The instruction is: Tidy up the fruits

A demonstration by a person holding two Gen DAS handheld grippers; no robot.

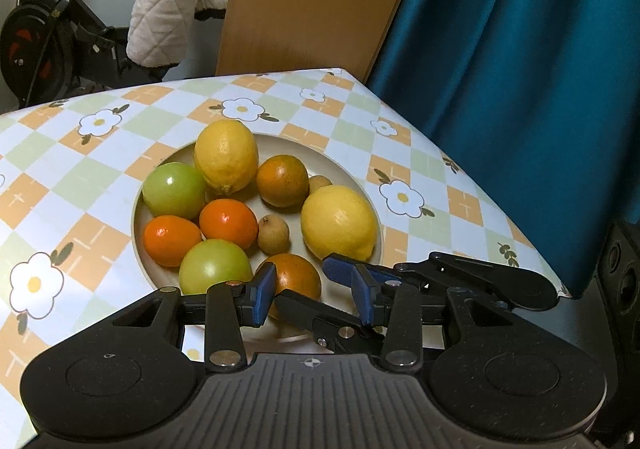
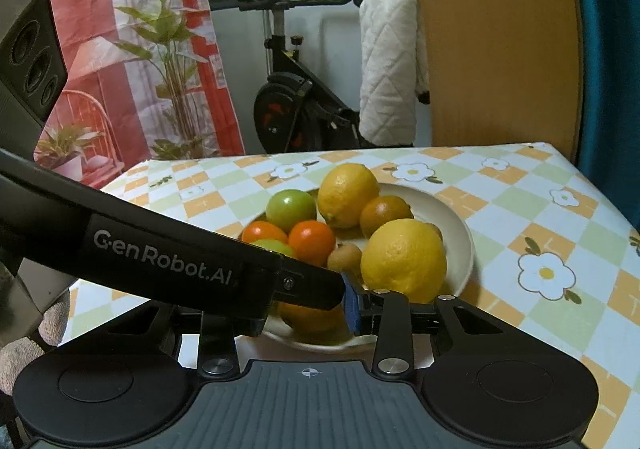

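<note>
dark orange round fruit (image 1: 298, 277) at near rim of beige round plate (image 1: 352, 165), between blue pads of left gripper (image 1: 308, 291), jaws narrowly apart, contact unclear; right gripper (image 2: 308, 301) nearly closed, hold untellable; best seat pads at widest part, lift straight, avoid yellow lemon (image 1: 338, 223).

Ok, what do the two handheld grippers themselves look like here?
Both the left gripper and the right gripper are matte black, with blue pads on the fingers, silver pivot screws and a grey ridged plate bearing a small crosshair mark. The left one's side carries pale GenRobot.AI lettering. No cables show.
</note>
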